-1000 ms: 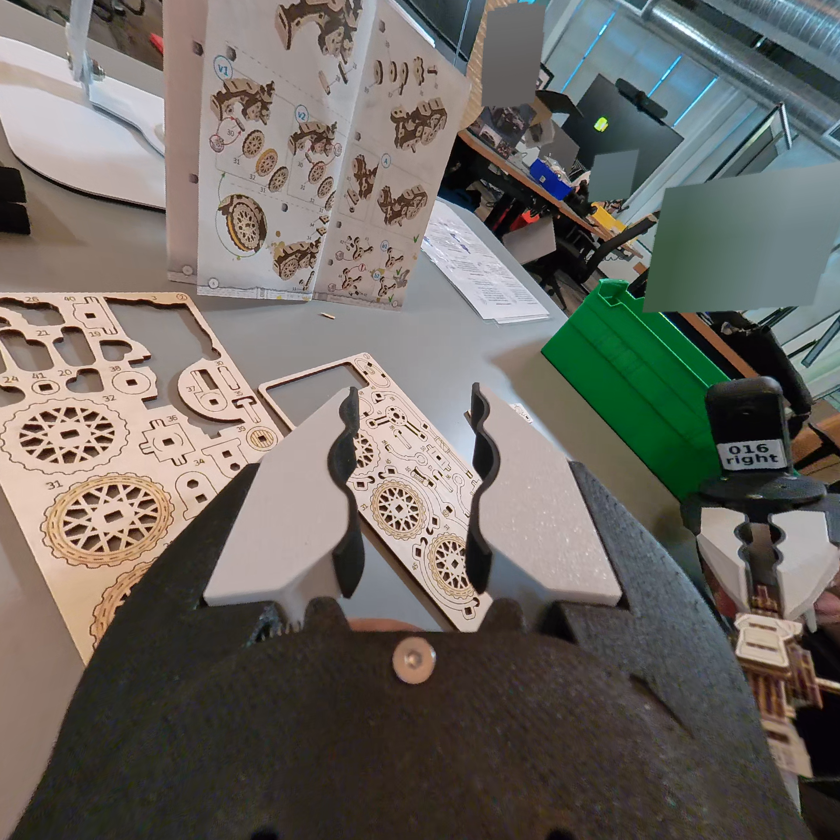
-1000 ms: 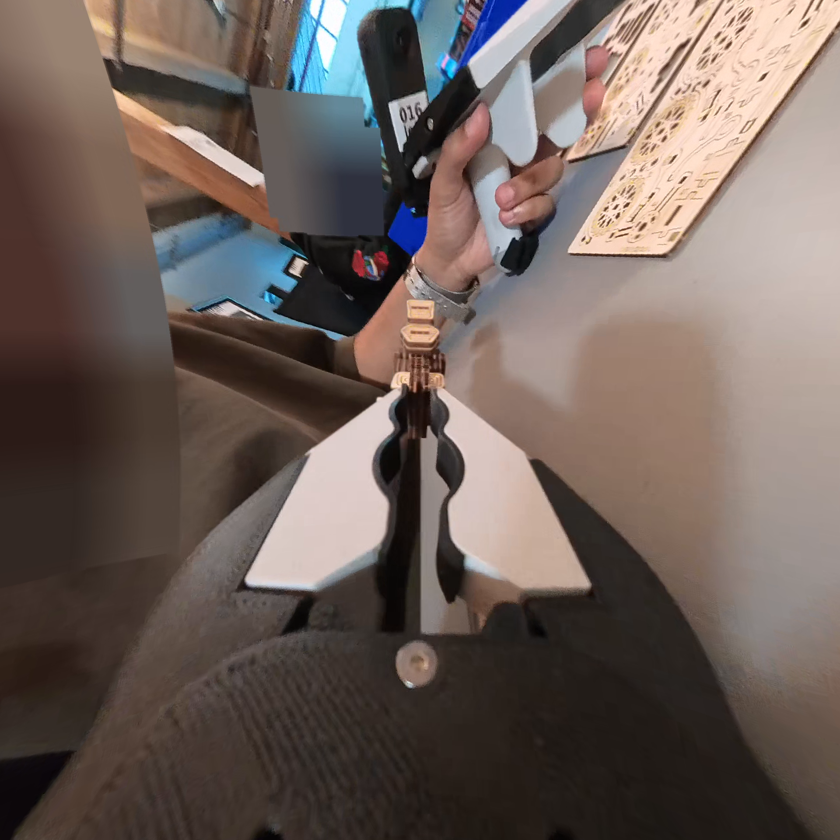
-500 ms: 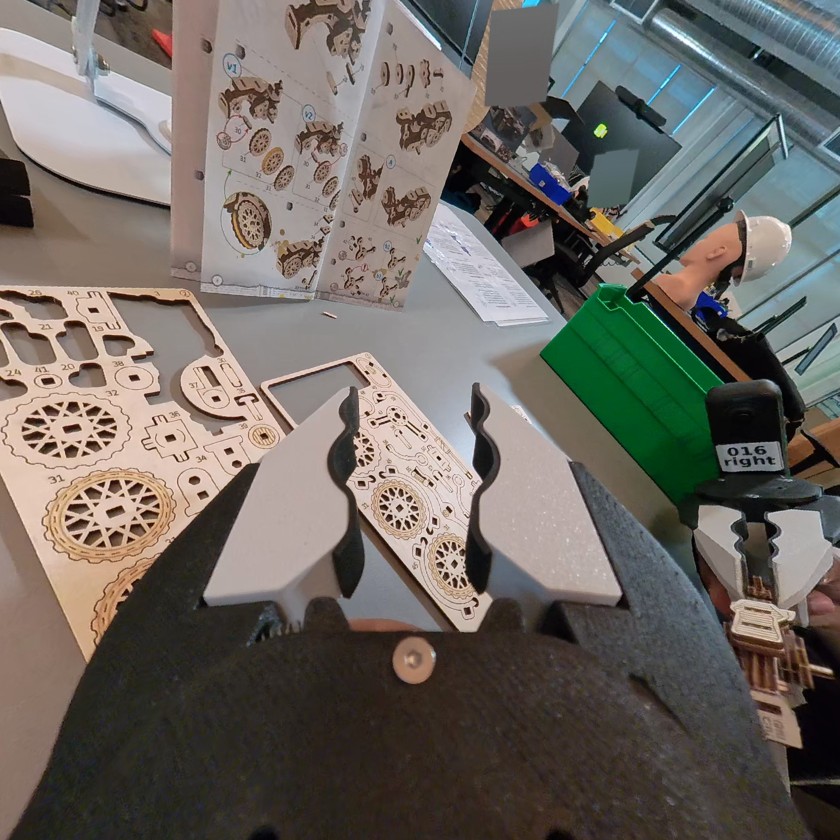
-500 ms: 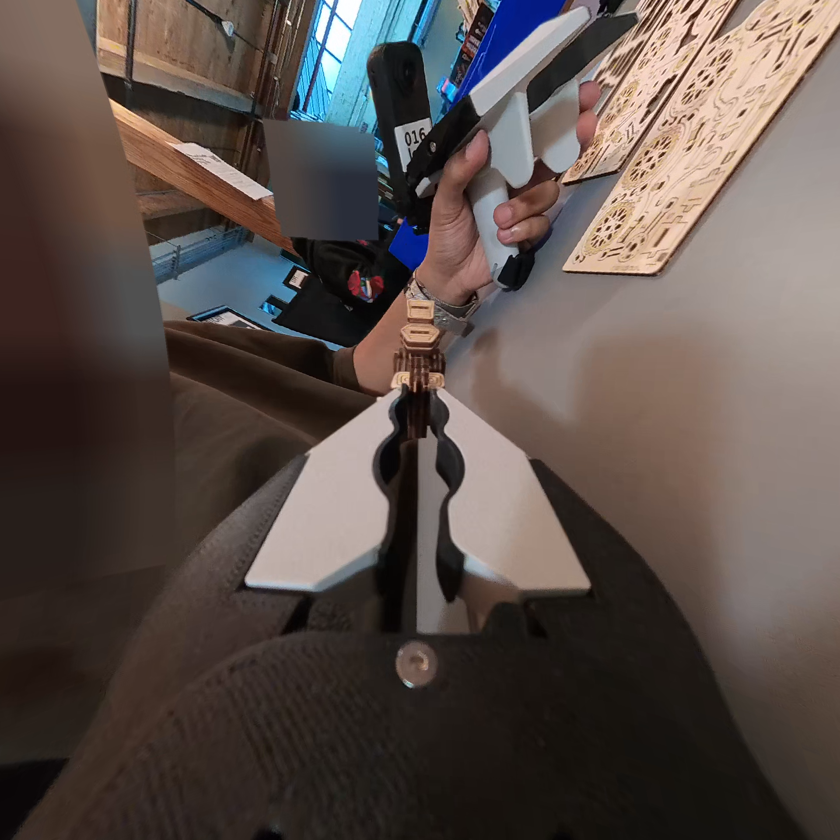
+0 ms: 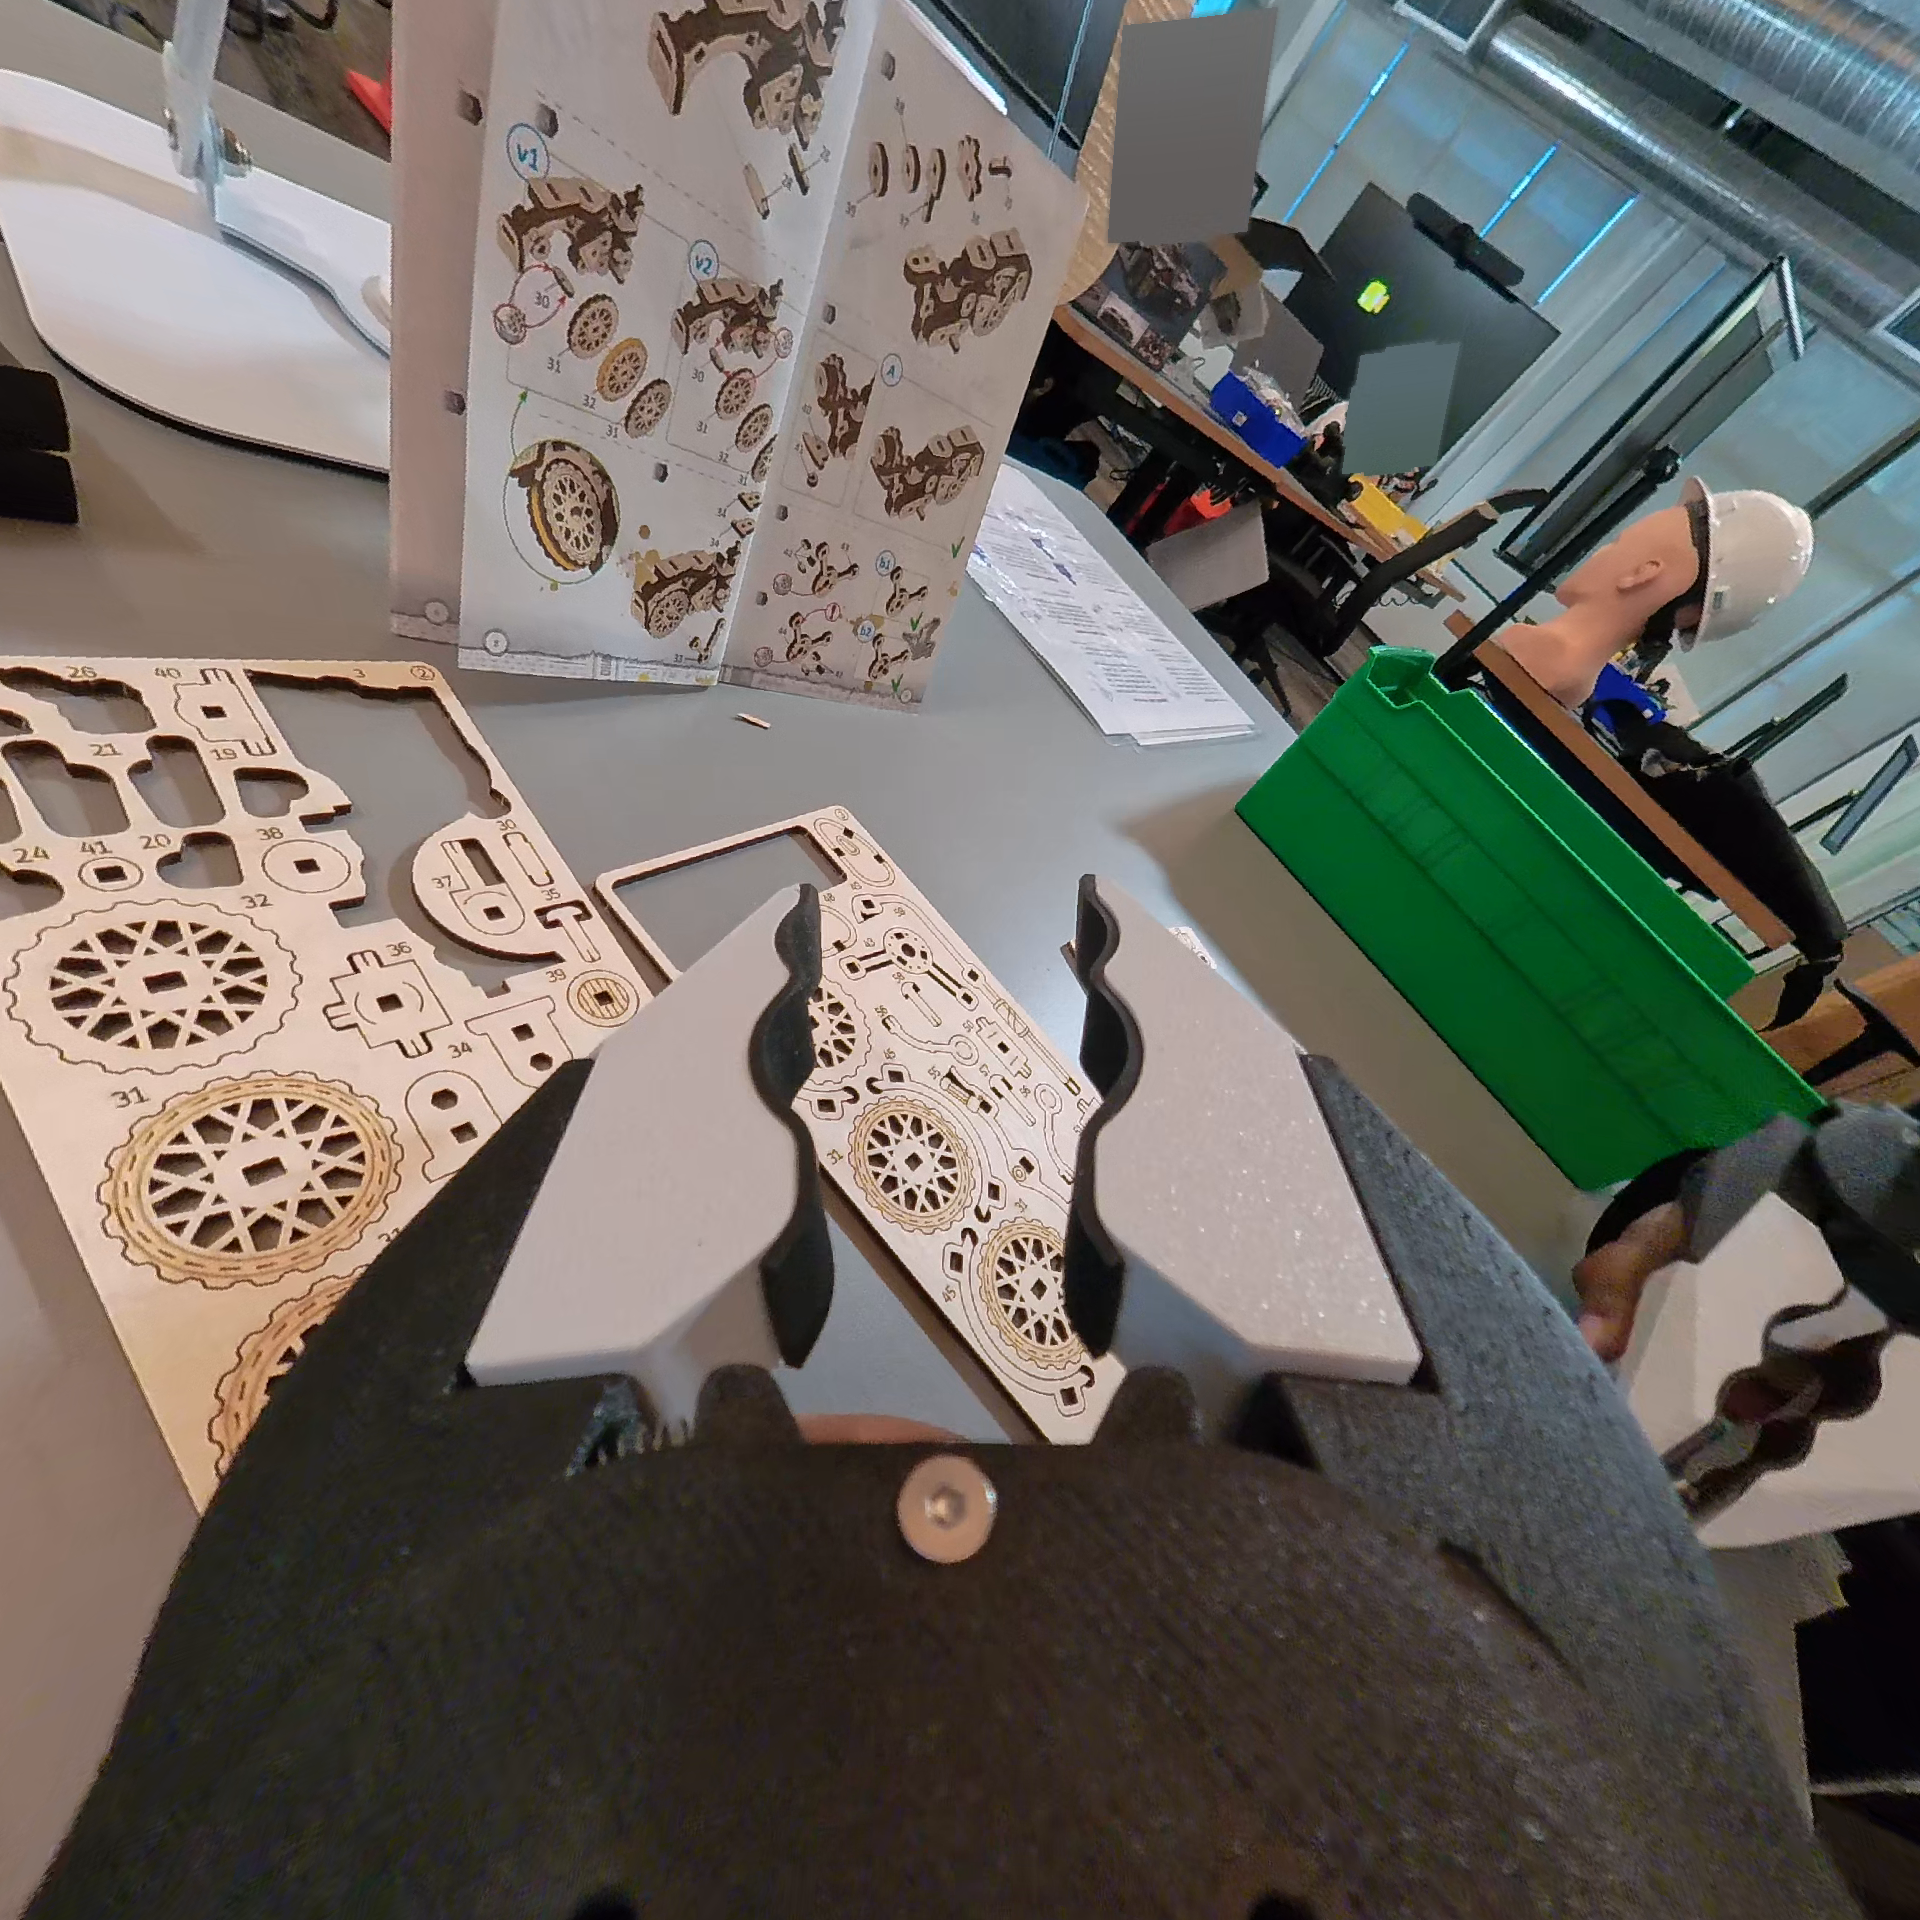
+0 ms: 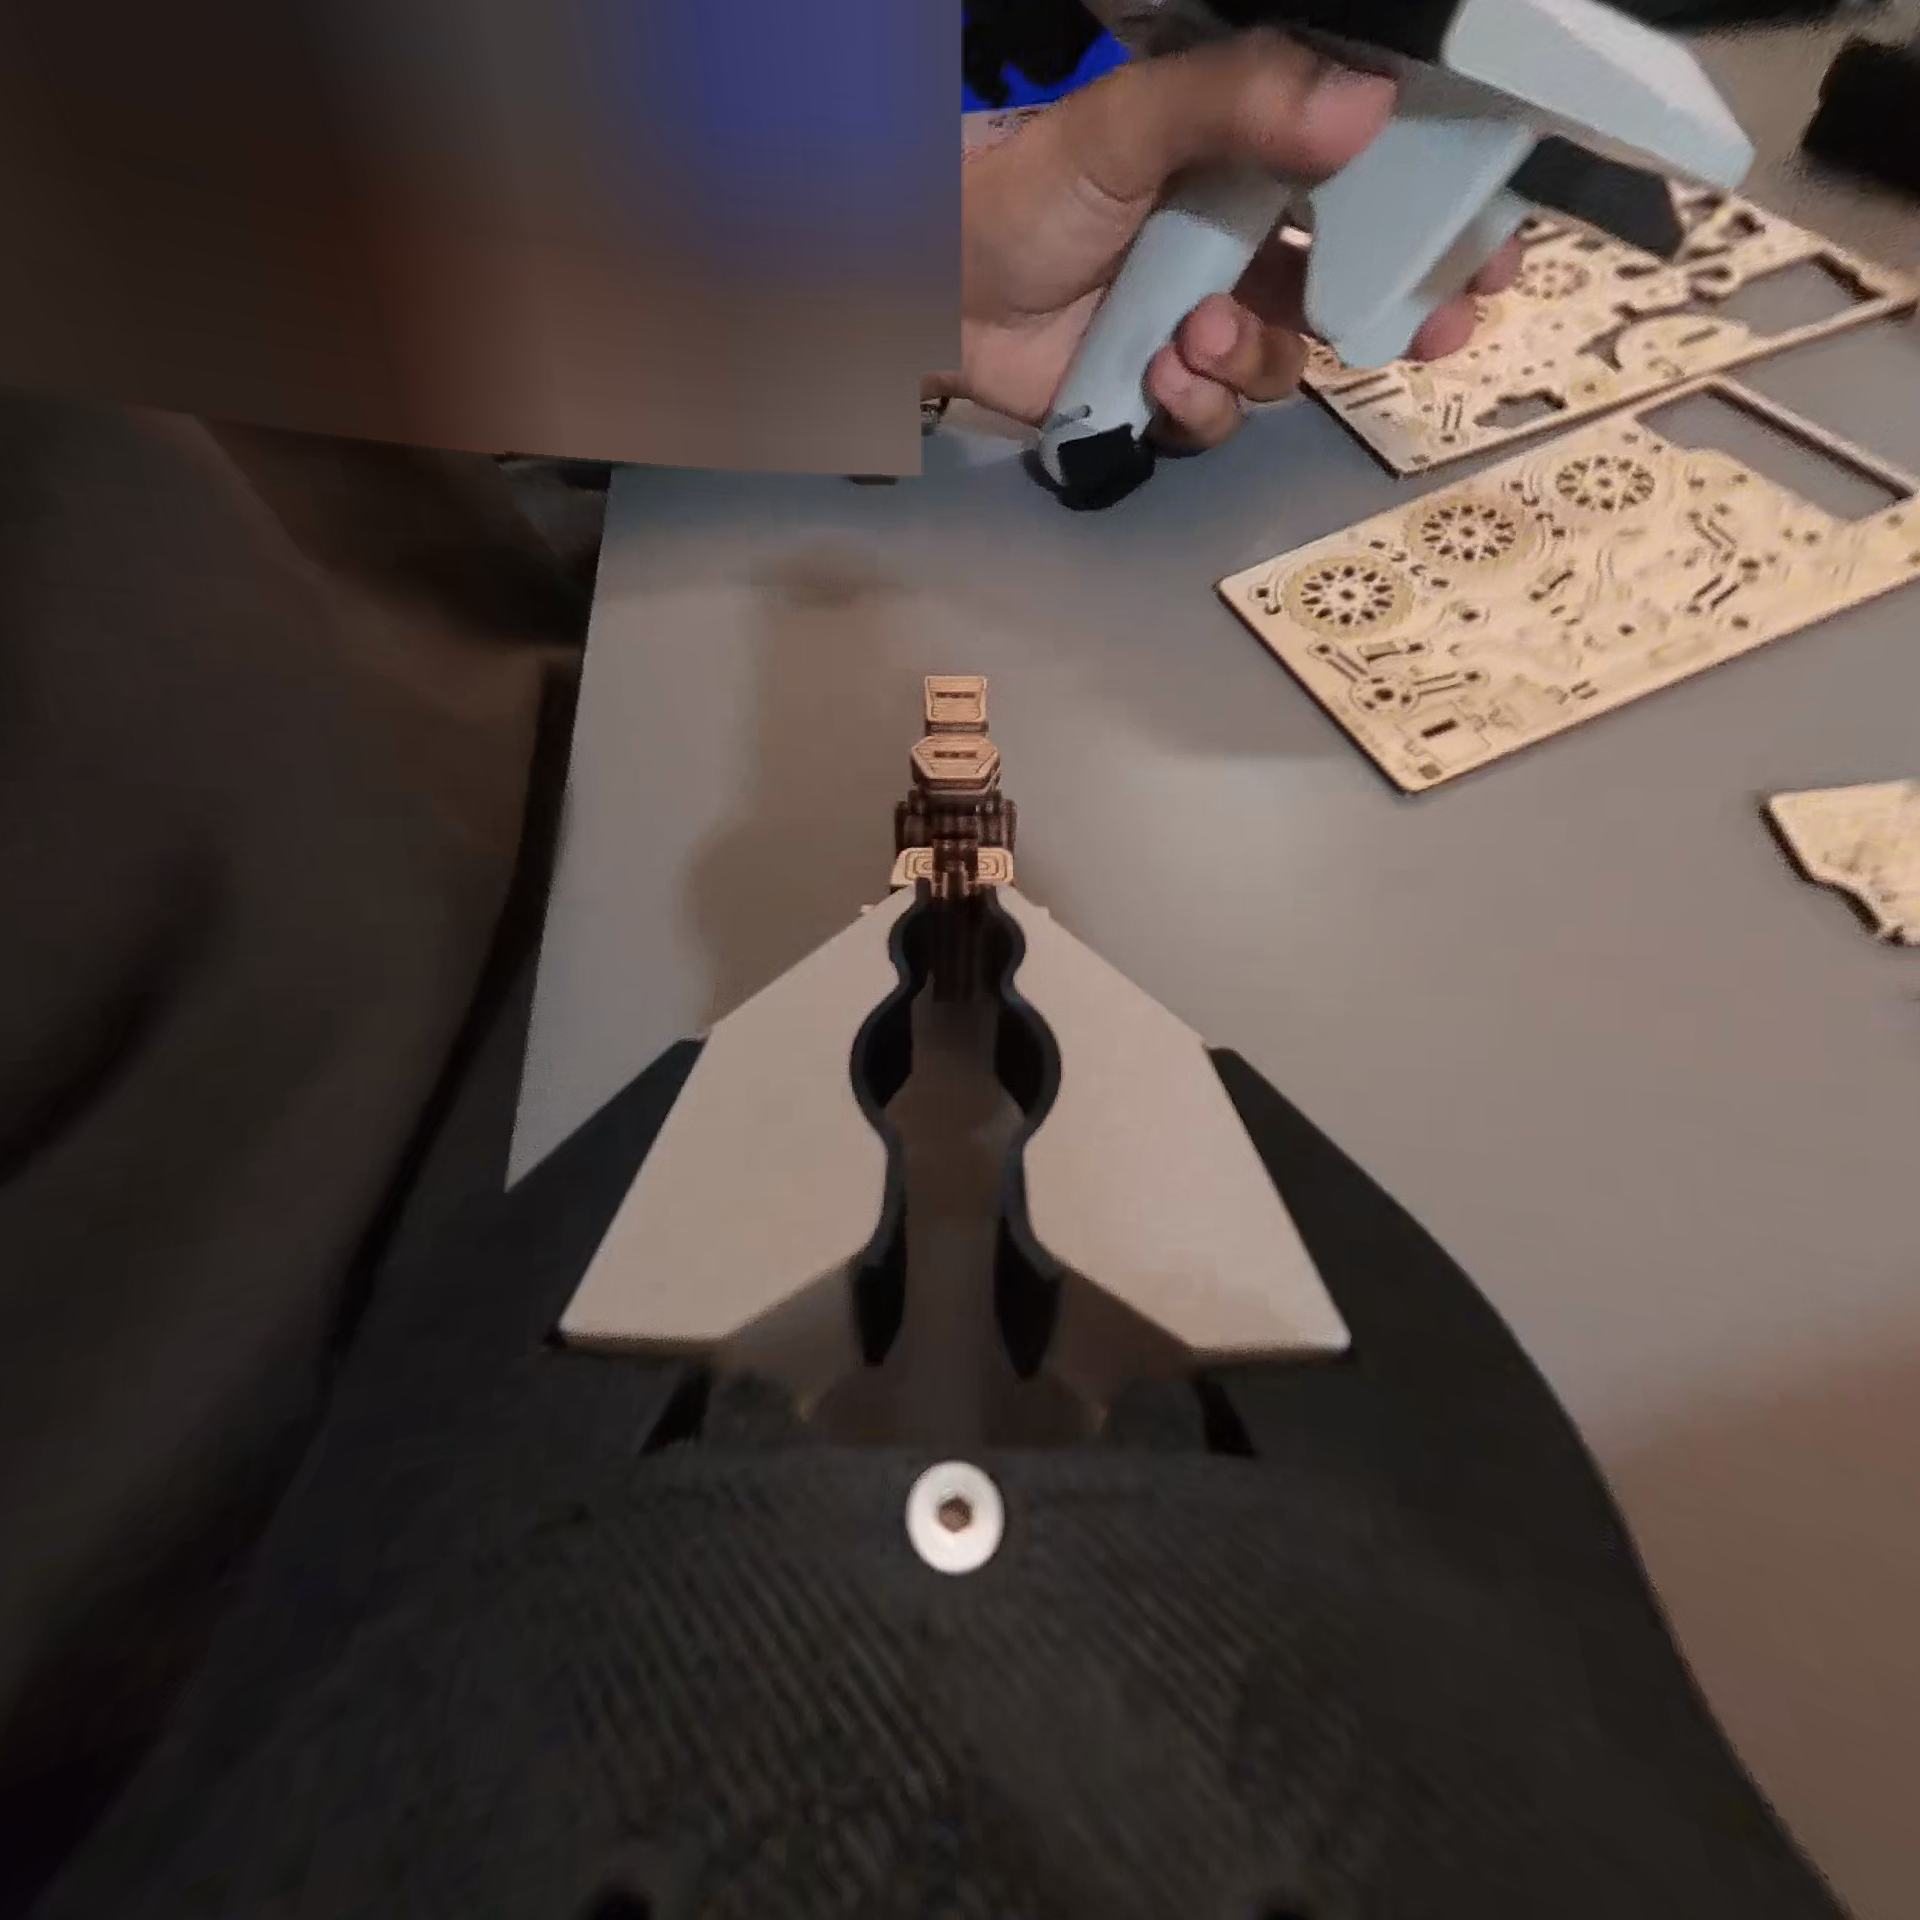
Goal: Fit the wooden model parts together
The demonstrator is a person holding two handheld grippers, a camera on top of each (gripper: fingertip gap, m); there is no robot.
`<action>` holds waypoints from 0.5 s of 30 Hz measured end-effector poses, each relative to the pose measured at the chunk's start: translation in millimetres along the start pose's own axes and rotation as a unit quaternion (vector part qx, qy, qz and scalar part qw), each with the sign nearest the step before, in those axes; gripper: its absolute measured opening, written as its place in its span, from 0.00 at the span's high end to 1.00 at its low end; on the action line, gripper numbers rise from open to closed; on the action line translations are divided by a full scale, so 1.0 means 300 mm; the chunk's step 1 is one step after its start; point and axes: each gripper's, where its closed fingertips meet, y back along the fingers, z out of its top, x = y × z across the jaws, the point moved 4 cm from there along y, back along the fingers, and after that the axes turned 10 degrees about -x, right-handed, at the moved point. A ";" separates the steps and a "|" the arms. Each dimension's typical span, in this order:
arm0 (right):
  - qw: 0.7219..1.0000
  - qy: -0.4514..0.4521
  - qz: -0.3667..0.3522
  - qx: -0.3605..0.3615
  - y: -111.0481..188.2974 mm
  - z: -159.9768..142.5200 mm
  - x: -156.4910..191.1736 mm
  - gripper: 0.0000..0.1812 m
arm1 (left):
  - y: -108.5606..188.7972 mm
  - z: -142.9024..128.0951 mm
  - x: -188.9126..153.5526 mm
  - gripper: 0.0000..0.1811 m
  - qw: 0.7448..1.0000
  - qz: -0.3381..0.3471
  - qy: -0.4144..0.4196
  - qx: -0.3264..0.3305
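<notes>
My left gripper (image 5: 943,904) is open and empty, held just above the small wooden parts sheet (image 5: 935,1153) on the grey table. A larger parts sheet (image 5: 208,987) with wheel cut-outs lies to its left. My right gripper (image 6: 956,914) is shut on a small wooden model assembly (image 6: 956,769), which sticks out past the fingertips above the table near its front edge. In the left wrist view the right gripper (image 5: 1766,1403) is a blur at the right edge. In the right wrist view a hand (image 6: 1122,208) holds the left gripper (image 6: 1621,208) over the sheets (image 6: 1558,603).
A folded instruction booklet (image 5: 707,364) stands behind the sheets. A green bin (image 5: 1507,935) sits at the right and printed papers (image 5: 1101,623) lie at the back. A white lamp base (image 5: 156,281) is at the back left. A loose wooden piece (image 6: 1860,862) lies at the right. The gap from one gripper's tips to the other's is roughly 20 cm. The left tips stand about 15 cm off the loose wooden piece (image 6: 1860,862).
My right gripper has swung round with the wooden assembly and now looks down on the table; in the left wrist view it dropped toward the right edge. The left gripper barely moved and stays open.
</notes>
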 end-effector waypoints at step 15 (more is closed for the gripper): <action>0.998 0.048 -0.011 0.033 -0.005 -0.038 0.001 0.96 | 0.000 -0.002 -0.005 0.74 1.000 -0.001 -0.005 0.001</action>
